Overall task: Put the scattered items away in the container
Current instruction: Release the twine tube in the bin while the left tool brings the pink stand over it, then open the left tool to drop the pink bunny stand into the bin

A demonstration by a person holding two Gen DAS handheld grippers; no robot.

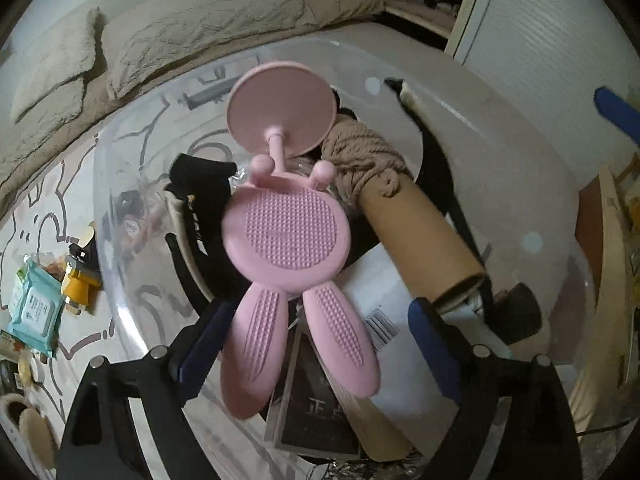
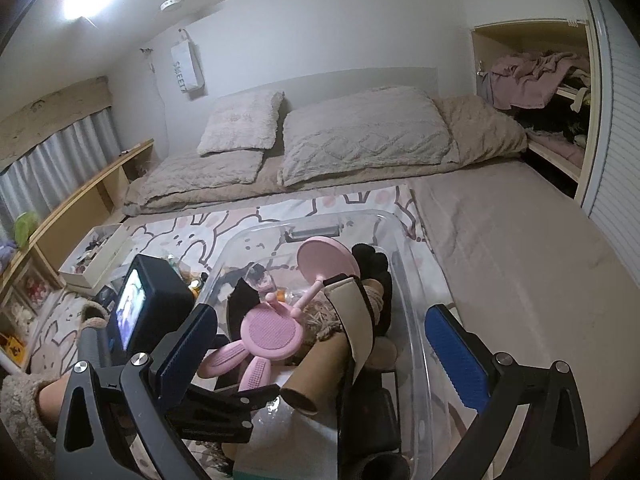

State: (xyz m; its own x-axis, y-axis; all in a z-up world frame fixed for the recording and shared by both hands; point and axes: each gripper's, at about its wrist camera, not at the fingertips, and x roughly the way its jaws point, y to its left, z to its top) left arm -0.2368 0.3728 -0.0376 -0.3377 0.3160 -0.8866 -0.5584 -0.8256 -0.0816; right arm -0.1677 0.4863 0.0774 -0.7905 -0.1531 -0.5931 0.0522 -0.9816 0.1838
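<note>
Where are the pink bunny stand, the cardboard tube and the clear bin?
pink bunny stand (image 1: 286, 232), left wrist view, bumpy round face
cardboard tube (image 1: 420, 232), left wrist view, bare middle of its side
clear bin (image 2: 414, 344), right wrist view, right wall

The rabbit-shaped stand (image 1: 286, 236) is pink all over, its face and ears studded with a raised dot pattern. The clear plastic container (image 1: 132, 184) also holds a brown cardboard tube (image 1: 420, 232) wound with beige yarn (image 1: 360, 152). The blanket (image 2: 192, 232) under it is white with outlined rabbits and pink spots. By the container's left edge lie a light-blue wipes pack (image 1: 34, 308) and a yellow bottle (image 1: 78, 286).
</note>
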